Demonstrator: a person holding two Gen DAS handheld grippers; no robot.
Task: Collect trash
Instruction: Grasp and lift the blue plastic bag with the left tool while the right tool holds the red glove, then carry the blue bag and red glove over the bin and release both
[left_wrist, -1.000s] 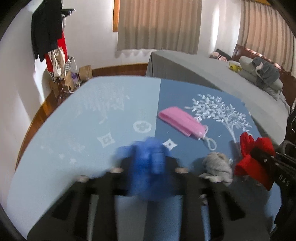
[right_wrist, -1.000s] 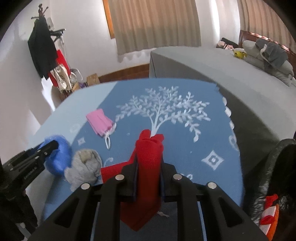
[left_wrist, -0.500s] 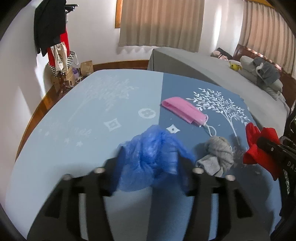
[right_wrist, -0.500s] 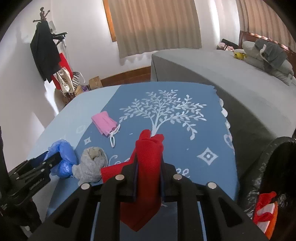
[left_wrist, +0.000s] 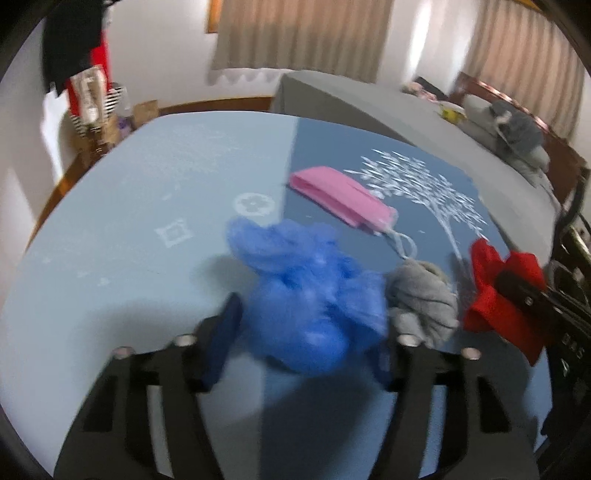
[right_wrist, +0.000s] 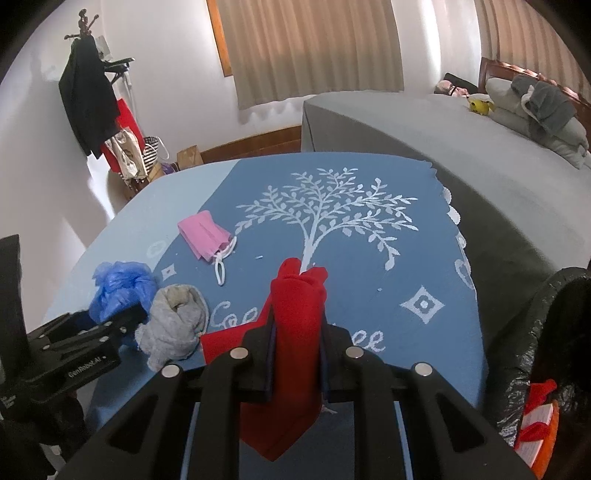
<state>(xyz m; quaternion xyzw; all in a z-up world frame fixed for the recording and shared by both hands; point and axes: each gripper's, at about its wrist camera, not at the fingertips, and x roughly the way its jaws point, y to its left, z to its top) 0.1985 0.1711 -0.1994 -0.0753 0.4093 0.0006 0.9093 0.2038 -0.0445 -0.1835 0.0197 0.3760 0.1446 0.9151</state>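
Left claw (left_wrist: 306, 332) is closing around the crumpled blue plastic (left_wrist: 306, 291), its pads not yet pressing it, while the right claw (right_wrist: 297, 354) is gripping the red cloth (right_wrist: 295, 332) tightly. Just beside the blue plastic, a grey rag (right_wrist: 177, 321) is lying on the bench (right_wrist: 369, 258); farther off, a pink face mask (right_wrist: 203, 236) is resting near the white tree print

Table (right_wrist: 369, 258) under two-tone blue cloth (right_wrist: 424, 266), white tree print on the darker half. Lying on it: pink face mask (right_wrist: 203, 236) toward the far side, crumpled blue plastic (right_wrist: 122, 284) touching grey wad (right_wrist: 177, 321) at the near edge.
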